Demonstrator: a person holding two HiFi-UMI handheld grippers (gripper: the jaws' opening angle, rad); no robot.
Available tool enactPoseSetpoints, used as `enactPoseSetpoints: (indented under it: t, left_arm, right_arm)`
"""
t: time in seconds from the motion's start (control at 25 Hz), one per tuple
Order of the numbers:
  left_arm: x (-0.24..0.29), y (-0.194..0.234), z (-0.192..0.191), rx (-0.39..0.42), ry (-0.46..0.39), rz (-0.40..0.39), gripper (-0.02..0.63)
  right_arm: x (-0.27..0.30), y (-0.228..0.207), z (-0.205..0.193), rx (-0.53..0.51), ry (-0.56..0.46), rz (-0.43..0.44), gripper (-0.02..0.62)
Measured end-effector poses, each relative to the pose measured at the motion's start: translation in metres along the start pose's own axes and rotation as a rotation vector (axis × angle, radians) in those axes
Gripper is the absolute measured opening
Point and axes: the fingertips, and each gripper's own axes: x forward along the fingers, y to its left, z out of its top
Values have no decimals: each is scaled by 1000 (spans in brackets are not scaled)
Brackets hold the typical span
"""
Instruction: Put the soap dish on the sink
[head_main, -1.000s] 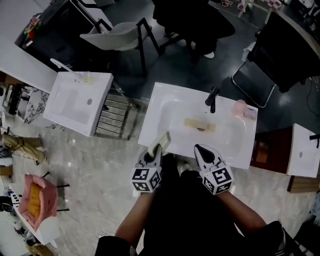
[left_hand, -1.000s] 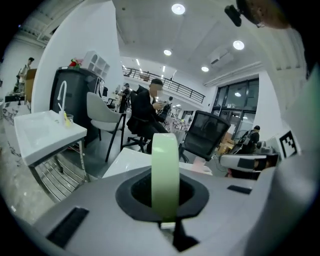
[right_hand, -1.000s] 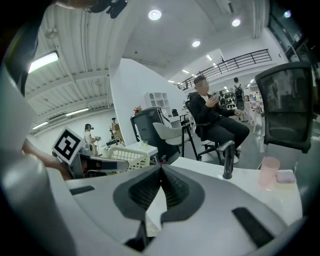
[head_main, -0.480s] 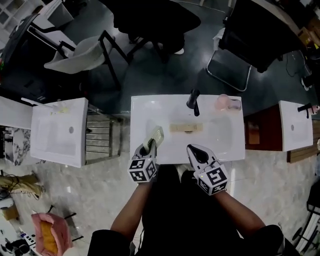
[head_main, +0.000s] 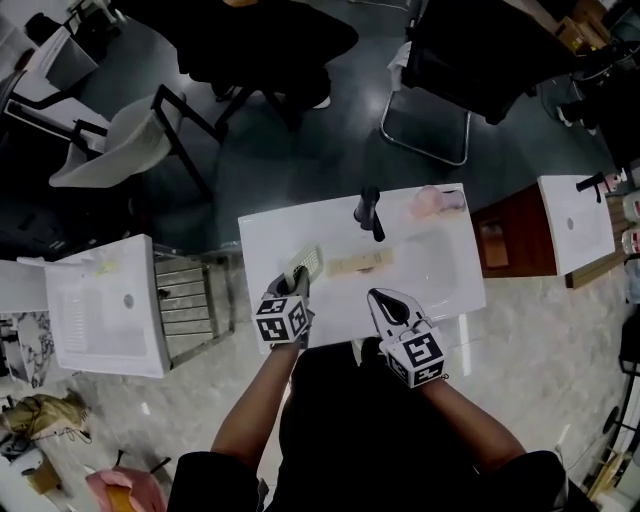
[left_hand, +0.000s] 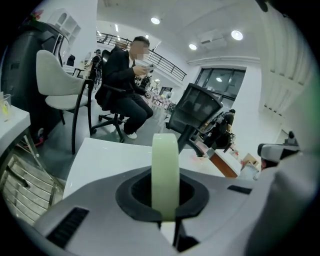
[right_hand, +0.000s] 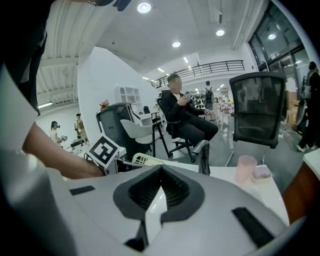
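The soap dish (head_main: 306, 264) is a pale green slotted tray, held tilted over the left part of the white sink (head_main: 443, 282). My left gripper (head_main: 297, 284) is shut on its near end. In the left gripper view the soap dish (left_hand: 165, 170) stands edge-on between the jaws of my left gripper (left_hand: 166, 212). My right gripper (head_main: 377, 297) is shut and holds nothing, hovering over the sink's front rim. From the right gripper view, the right gripper (right_hand: 160, 170) shows its jaws together, with the soap dish (right_hand: 144, 160) off to its left.
A black faucet (head_main: 369, 211) and a pink cup (head_main: 428, 201) stand at the sink's back. A wooden strip (head_main: 358, 263) lies in the basin. A second sink (head_main: 100, 310) and a metal rack (head_main: 190, 295) are left, a brown cabinet (head_main: 515, 240) right, chairs and a seated person (right_hand: 187, 117) beyond.
My left gripper has carried the soap dish from the sink's front left edge further in over the sink. The right gripper has moved a little forward to the front rim.
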Motion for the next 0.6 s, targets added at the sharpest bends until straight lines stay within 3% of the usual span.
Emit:
enactPoseSetpoints:
  t: [0.36, 0.6]
  left_arm:
    - [61, 19, 16, 22, 69, -60, 18]
    - [95, 31, 21, 37, 106, -86, 18]
  right_arm:
    - [15, -28, -7, 80, 28, -135, -2]
    - [26, -33, -13, 105, 53, -174, -2]
